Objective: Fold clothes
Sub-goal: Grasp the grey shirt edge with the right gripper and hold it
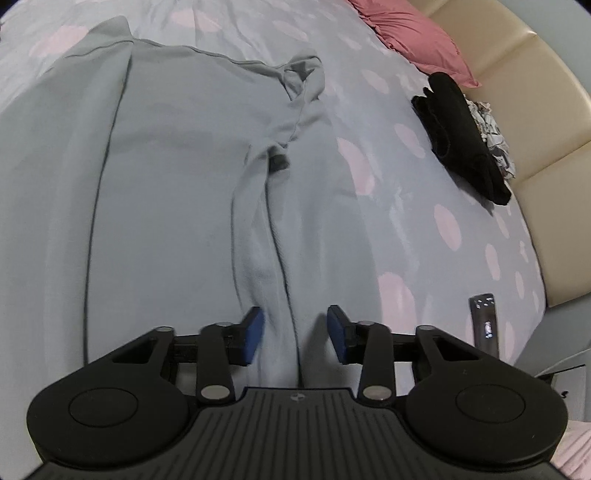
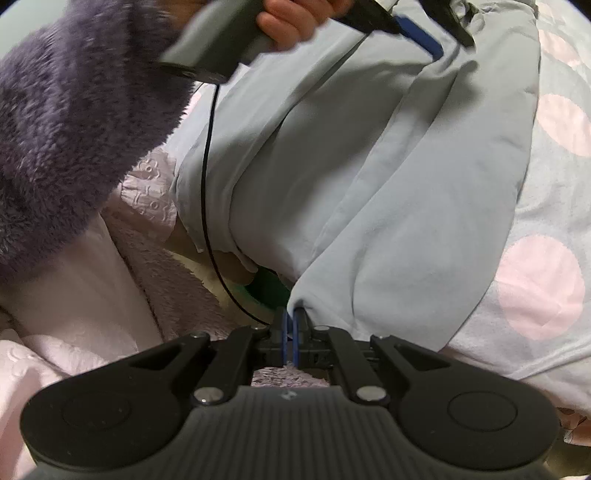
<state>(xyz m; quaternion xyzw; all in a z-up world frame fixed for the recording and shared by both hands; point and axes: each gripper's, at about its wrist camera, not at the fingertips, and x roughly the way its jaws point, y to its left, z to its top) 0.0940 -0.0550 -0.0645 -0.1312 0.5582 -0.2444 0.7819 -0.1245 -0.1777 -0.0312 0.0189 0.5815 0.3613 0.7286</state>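
Tongs, two: right tongs [image 2: 290,328] clamped on grey garment [image 1: 177,192] corner, left tongs [image 1: 295,332] parted astride its central fold; bed [image 1: 424,229] bare rightward.

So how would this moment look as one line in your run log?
step: folding | left tool: open over pale grey cotton garment | right tool: shut on its edge | surface: spotted bedsheet

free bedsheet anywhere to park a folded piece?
Free: the sheet between the grey garment and the black pile. Crowded: the headboard side, with the black pile, pink pillow and remote.
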